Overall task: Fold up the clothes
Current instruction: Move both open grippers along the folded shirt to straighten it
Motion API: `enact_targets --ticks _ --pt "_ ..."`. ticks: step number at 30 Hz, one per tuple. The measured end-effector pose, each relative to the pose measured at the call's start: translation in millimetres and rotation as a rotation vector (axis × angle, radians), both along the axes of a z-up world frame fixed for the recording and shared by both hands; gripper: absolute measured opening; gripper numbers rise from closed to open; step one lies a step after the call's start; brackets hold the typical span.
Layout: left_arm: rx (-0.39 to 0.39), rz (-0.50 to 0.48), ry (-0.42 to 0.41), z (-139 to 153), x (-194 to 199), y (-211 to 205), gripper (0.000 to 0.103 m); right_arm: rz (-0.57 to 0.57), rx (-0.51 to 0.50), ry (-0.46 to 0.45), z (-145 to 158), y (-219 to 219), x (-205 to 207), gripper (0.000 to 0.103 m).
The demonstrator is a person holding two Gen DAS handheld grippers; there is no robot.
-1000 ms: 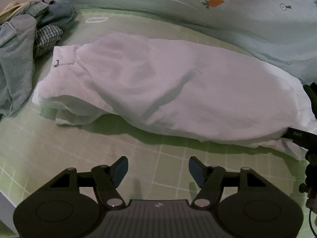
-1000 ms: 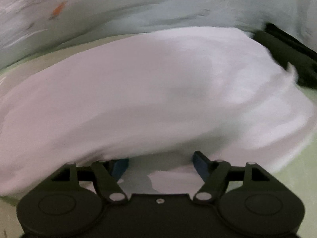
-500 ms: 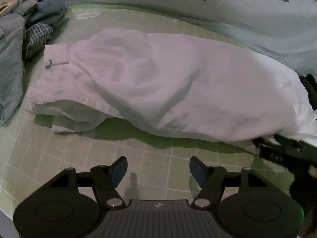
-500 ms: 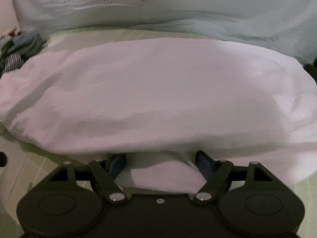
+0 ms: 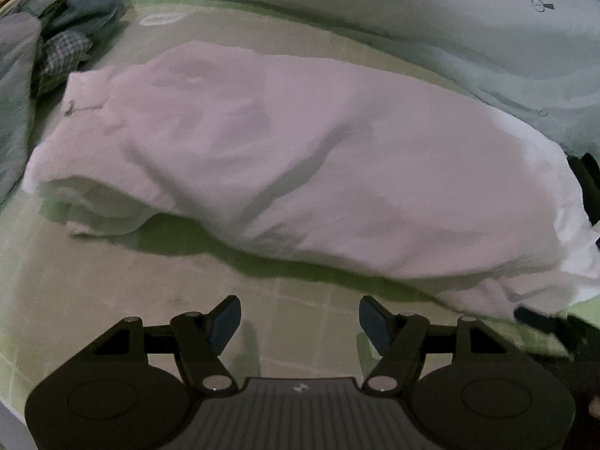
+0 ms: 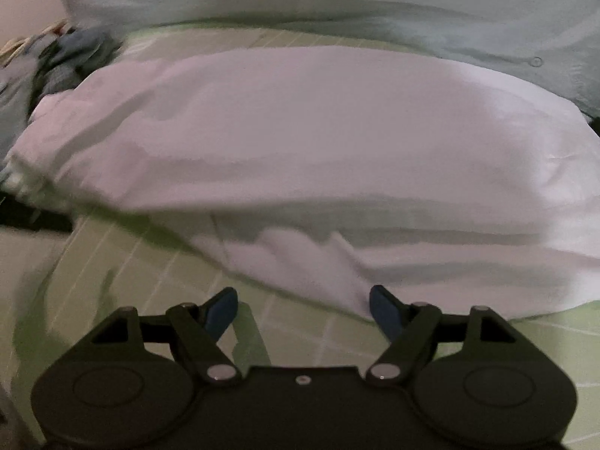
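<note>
A white garment [image 5: 300, 165] lies lengthwise, folded over, on the green checked mat [image 5: 112, 300]. It also fills the right wrist view [image 6: 318, 142]. My left gripper [image 5: 299, 318] is open and empty above bare mat, short of the garment's near edge. My right gripper [image 6: 303, 309] is open and empty, its right fingertip [image 6: 382, 309] at the garment's near hem. The right gripper's dark tip [image 5: 540, 318] shows at the lower right of the left wrist view.
A heap of blue, grey and checked clothes [image 5: 48, 45] lies at the far left, touching the garment's end. A pale blue carrot-print quilt [image 5: 450, 30] runs along the back. Bare mat lies in front of both grippers.
My right gripper has pulled back out from under the garment's hem, and the cloth that lay between its fingers now rests on the mat. My left gripper moved slightly closer.
</note>
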State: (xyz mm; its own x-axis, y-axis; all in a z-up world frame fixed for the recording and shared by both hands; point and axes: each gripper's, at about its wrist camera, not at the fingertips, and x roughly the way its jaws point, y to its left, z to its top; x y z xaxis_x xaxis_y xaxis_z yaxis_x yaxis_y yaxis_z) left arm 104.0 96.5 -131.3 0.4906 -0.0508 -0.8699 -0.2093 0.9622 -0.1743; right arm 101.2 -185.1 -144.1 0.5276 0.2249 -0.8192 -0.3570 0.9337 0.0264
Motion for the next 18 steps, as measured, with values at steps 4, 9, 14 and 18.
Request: enact_targets --ticks 4,9,14,18 --pt "0.013 -0.006 -0.018 4 15 -23 0.075 -0.083 0.03 -0.043 17 -47 -3 0.078" --pt "0.018 -0.007 -0.029 5 35 -51 0.075 -0.357 0.115 -0.098 33 -139 21 0.078" --pt "0.02 0.007 -0.015 2 52 -70 0.075 -0.617 0.208 -0.113 30 -224 50 0.077" --pt "-0.048 0.113 0.014 -8 60 -67 0.075 -0.739 0.274 -0.128 24 -278 71 0.073"
